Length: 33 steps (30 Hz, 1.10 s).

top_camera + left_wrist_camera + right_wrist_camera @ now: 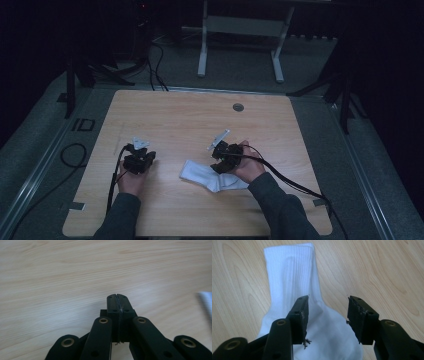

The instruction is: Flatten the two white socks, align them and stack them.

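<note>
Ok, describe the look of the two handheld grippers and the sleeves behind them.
Both the left gripper and the right gripper are black, each topped by a grey three-cornered plate and trailing a black cable. Their linkage arms carry brass-coloured rivets, and the flat black jaws have frayed pad edges. The person wears dark grey long sleeves.

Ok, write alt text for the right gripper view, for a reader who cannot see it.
A white ribbed cotton sock lies flat on a pale wooden table, its cuff farthest from the camera. The right gripper is above the sock's foot end with its two black jaws open, and nothing is pinched between them.
</note>
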Tool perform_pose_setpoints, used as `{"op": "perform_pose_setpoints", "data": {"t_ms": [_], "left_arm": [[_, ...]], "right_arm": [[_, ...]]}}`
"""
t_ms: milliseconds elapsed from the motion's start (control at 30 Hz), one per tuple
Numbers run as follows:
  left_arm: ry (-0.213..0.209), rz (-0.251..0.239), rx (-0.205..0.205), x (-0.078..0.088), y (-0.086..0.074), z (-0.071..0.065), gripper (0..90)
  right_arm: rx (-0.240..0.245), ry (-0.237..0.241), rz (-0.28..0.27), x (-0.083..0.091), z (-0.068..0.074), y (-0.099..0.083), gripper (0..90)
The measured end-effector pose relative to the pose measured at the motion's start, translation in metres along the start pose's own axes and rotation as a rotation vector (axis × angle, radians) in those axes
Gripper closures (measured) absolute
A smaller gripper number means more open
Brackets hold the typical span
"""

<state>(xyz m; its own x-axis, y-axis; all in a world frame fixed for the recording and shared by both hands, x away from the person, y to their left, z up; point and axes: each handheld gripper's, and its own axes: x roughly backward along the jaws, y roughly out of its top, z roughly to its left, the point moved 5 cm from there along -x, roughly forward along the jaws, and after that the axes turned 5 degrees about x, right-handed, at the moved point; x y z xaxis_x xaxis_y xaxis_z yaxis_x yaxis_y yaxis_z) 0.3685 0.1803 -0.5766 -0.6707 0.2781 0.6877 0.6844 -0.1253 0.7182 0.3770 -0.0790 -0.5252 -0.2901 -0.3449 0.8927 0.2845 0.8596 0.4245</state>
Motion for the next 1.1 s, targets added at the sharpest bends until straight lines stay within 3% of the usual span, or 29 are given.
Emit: {"op": "perform_pose_setpoints", "data": {"t_ms": [167,233,533,867,1100], "left_arm": [[-0.041,-0.006,-0.055,0.002,0.002,-0.021,89.9],[-0.079,0.003,-0.074,0.003,0.002,-0.033,89.9],[-0.14,-0.008,-0.156,0.009,0.007,-0.069,89.9],[-0.163,0.002,-0.196,0.008,0.006,-0.086,89.9],[-0.174,0.027,-0.226,-0.001,0.002,-0.097,89.9]], "right_arm": [[-0.011,-0.009,0.006,0.005,-0.005,-0.008,51.0],[-0.023,-0.011,0.01,0.006,-0.007,-0.012,51.3],[-0.058,-0.019,0.022,0.013,-0.015,-0.031,52.5],[-0.117,-0.039,0.023,0.021,-0.028,-0.048,53.9],[-0.128,-0.036,0.044,0.018,-0.029,-0.057,54.7]]}}
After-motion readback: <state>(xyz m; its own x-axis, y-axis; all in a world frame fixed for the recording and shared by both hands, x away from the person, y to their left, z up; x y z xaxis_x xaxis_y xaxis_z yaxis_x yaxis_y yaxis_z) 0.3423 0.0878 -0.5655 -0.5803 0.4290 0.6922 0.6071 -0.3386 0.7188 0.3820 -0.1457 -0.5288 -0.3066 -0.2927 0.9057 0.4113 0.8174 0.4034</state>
